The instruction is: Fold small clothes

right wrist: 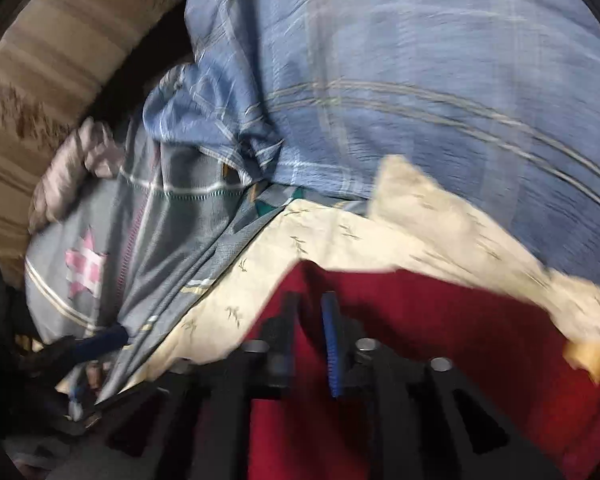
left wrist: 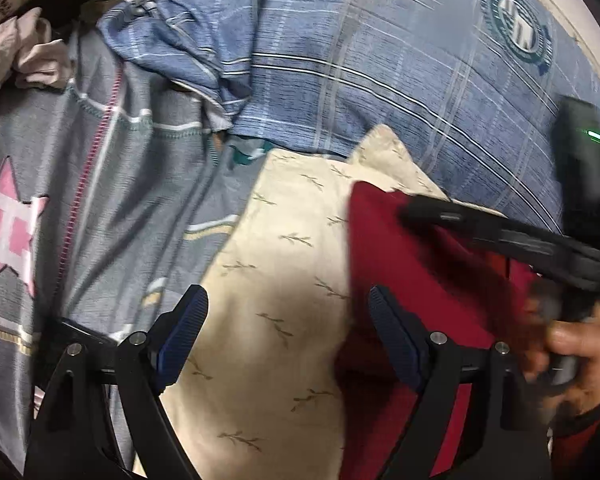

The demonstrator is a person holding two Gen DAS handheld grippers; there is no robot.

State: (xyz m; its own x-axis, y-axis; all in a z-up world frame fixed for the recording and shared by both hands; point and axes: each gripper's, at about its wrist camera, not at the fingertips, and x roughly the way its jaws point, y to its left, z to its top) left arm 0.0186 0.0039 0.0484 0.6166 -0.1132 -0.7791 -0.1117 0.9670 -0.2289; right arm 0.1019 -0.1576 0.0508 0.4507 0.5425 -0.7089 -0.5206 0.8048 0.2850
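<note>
we're mid-fold: our right gripper (right wrist: pixel 310 344), jaws pinching the red garment (right wrist: pixel 440 340) at 6 o'clock over the cream cloth (left wrist: pixel 284 280); left gripper (left wrist: pixel 288 336) spread. next, lay it flat.

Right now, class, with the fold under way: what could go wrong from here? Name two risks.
1. The right tool, nearly closed on the red cloth, may drag the cream printed garment lying against it.
2. The left tool stands open and grips nothing, so the garment could slide over the loose blue bedding.
</note>
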